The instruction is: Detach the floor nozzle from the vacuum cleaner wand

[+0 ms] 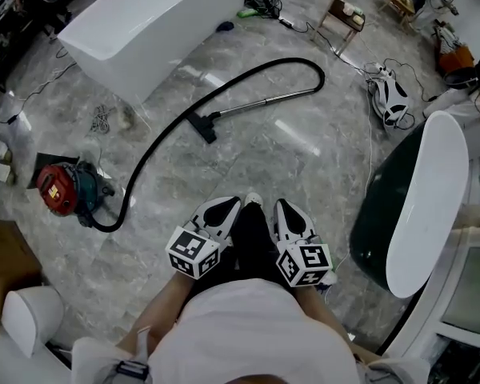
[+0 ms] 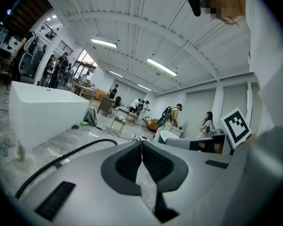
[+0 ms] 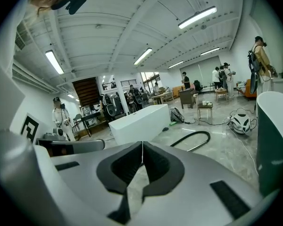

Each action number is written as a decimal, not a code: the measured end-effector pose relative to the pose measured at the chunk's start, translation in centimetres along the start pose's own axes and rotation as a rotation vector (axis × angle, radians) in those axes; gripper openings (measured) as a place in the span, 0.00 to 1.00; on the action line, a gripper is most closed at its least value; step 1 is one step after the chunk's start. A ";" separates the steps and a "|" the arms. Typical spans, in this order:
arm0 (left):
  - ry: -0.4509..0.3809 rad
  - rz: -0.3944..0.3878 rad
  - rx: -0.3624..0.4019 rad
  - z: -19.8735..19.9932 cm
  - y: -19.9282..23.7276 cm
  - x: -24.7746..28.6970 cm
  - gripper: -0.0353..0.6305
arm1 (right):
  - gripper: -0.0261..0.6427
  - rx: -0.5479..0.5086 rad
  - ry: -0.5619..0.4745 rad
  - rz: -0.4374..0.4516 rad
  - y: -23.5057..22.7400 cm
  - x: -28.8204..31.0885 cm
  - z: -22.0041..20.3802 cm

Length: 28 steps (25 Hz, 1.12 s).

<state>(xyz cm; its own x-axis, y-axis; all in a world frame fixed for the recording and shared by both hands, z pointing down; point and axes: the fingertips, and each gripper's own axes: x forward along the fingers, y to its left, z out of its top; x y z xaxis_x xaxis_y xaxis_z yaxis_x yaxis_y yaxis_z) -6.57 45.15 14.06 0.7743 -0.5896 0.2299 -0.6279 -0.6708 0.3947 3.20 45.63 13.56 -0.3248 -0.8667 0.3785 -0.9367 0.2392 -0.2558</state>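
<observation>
On the grey marble floor lies the vacuum cleaner: a red canister [image 1: 58,189] at the left, a black hose [image 1: 156,146] curving up and round, a metal wand [image 1: 260,103] and a black floor nozzle [image 1: 202,126] at the wand's lower end. Both grippers are held close to the person's body, well short of the nozzle. My left gripper [image 1: 226,206] [image 2: 142,144] is shut and holds nothing. My right gripper [image 1: 284,206] [image 3: 142,145] is shut too, with nothing in it. Part of the hose [image 3: 191,139] shows in the right gripper view.
A white bathtub [image 1: 148,24] stands at the back left, a dark green and white tub [image 1: 416,206] at the right. A white helmet-like object [image 1: 392,94] with cables lies at the right. A cardboard box [image 1: 4,266] and white bin [image 1: 30,317] sit at the left. Several people stand far off.
</observation>
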 end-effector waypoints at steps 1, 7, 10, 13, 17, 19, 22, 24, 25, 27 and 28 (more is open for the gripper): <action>0.001 0.004 -0.001 0.3 0.5 0.5 0.07 | 0.06 -0.002 0.001 0.003 -0.4 0.6 0.3; 0.004 0.026 0.001 2.8 3.2 4.2 0.07 | 0.06 -0.007 0.011 0.029 -2.6 4.5 3.4; 0.003 0.044 0.005 4.1 4.6 6.2 0.07 | 0.06 -0.029 0.020 0.056 -3.5 6.2 4.7; -0.005 0.061 -0.001 5.2 6.0 8.2 0.07 | 0.06 -0.021 0.037 0.076 -4.9 8.0 5.5; -0.004 0.073 -0.014 5.8 7.0 11.3 0.07 | 0.06 -0.029 0.056 0.095 -7.5 9.7 6.2; -0.005 0.074 -0.018 6.1 7.0 13.0 0.07 | 0.06 -0.027 0.058 0.102 -8.9 10.3 6.7; -0.010 0.081 -0.018 6.7 7.0 15.4 0.07 | 0.06 -0.011 0.056 0.108 -10.9 11.4 7.3; -0.016 0.080 -0.017 7.2 6.7 16.8 0.07 | 0.06 0.000 0.053 0.117 -11.9 12.0 7.8; -0.019 0.078 -0.017 7.4 6.5 17.4 0.07 | 0.06 0.001 0.051 0.124 -12.2 12.2 8.1; -0.026 0.075 -0.018 7.9 6.1 18.5 0.07 | 0.06 -0.004 0.049 0.136 -13.0 12.7 8.5; -0.026 0.076 -0.020 7.9 6.0 19.0 0.07 | 0.06 -0.006 0.049 0.142 -13.3 12.8 8.6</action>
<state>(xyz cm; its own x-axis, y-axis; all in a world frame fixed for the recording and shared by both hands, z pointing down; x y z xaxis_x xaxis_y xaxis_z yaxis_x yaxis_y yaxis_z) 3.76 26.40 13.73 0.7222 -0.6500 0.2365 -0.6827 -0.6150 0.3945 12.59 27.55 14.18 -0.4598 -0.8018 0.3817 -0.8816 0.3606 -0.3045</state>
